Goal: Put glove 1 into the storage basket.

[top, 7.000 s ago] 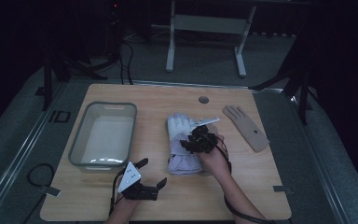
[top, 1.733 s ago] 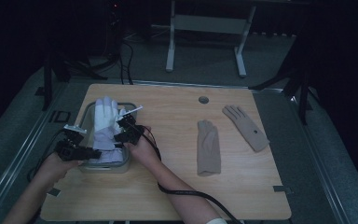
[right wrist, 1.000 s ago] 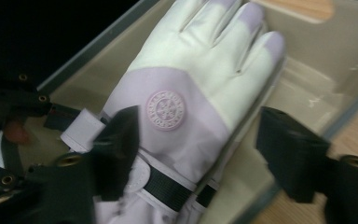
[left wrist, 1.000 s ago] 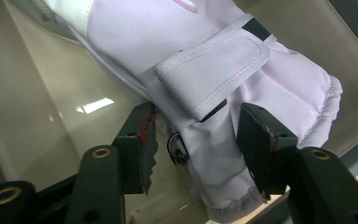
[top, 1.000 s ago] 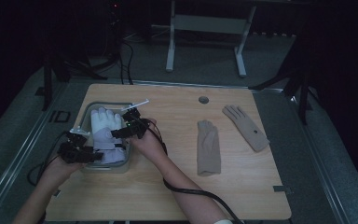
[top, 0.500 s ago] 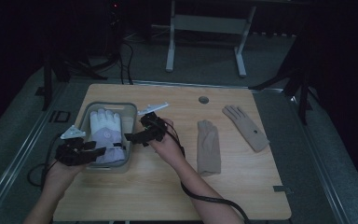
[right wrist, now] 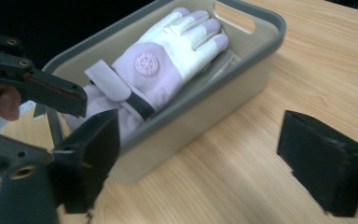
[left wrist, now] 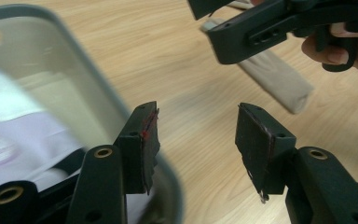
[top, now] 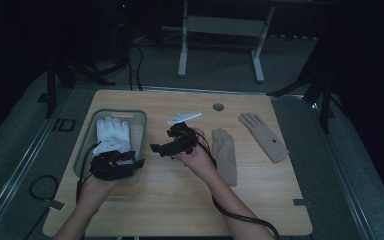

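Having the white glove (top: 112, 133) in the bin (top: 139, 117), both my claws (left wrist: 193, 140) (right wrist: 200, 161) gape released; next I'd reach the tan glove (top: 225, 155) at frame centre.

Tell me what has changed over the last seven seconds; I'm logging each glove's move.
The white and lilac glove went from the table's middle into the grey tub, and both claws let it go. The right claw has drawn back over the table, open; the left claw is open at the tub's near rim. A folded beige glove now lies uncovered. The flat beige glove stayed.
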Demonstrator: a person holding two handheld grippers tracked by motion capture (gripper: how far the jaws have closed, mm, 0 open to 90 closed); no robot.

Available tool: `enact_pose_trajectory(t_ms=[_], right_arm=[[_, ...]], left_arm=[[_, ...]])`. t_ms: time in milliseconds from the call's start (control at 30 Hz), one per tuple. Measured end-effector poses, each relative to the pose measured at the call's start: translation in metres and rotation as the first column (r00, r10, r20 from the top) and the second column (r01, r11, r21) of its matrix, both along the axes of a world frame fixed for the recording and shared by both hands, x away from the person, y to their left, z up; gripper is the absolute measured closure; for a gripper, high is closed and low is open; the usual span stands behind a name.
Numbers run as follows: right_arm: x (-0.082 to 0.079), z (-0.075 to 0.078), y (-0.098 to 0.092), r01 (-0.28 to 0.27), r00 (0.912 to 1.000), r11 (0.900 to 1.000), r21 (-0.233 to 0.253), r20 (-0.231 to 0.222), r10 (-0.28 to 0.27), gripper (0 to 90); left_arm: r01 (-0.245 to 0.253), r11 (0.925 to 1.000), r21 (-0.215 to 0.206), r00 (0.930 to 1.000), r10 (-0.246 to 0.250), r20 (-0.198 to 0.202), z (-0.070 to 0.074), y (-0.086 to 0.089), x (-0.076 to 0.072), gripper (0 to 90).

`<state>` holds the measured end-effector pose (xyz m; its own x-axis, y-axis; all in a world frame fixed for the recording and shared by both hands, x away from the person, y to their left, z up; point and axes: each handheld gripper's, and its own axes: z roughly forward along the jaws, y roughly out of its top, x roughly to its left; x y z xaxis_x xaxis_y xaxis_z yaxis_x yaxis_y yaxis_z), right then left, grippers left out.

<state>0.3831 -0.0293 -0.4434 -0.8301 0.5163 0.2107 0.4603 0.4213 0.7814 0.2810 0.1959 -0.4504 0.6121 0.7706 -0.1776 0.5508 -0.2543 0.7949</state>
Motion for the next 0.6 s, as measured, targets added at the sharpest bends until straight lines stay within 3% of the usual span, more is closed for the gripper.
enact_pose_trajectory(t_ms=[167, 333, 367, 533, 600], right_arm=[[-0.003, 0.002, -0.021, 0.021, 0.9991, 1.0, -0.004, 0.037, -0.021, 21.1], [-0.003, 0.001, -0.039, 0.045, 0.998, 0.999, -0.007, 0.045, -0.044, 24.6], [-0.003, 0.0, -0.047, 0.051, 0.9973, 0.999, -0.015, 0.053, -0.05, 27.4], [-0.003, -0.003, -0.06, 0.064, 0.9969, 0.998, -0.017, 0.048, -0.063, 30.5], [-0.005, -0.005, -0.067, 0.07, 0.9963, 0.997, -0.028, 0.052, -0.069, 28.9]], left_arm=[[0.022, 0.9997, -0.013, 0.9998, -0.022, 0.002, -0.007, -0.019, 0.002, 42.2], [-0.004, 0.9992, -0.039, 0.9999, 0.005, 0.014, -0.012, -0.029, 0.002, 20.9], [0.027, 0.999, -0.035, 0.9996, -0.027, 0.013, -0.014, -0.034, 0.001, 14.9], [0.051, 0.9976, -0.047, 0.9984, -0.05, 0.028, -0.019, -0.045, -0.003, 11.0], [0.075, 0.9949, -0.067, 0.9955, -0.07, 0.063, -0.024, -0.051, -0.005, 10.1]])
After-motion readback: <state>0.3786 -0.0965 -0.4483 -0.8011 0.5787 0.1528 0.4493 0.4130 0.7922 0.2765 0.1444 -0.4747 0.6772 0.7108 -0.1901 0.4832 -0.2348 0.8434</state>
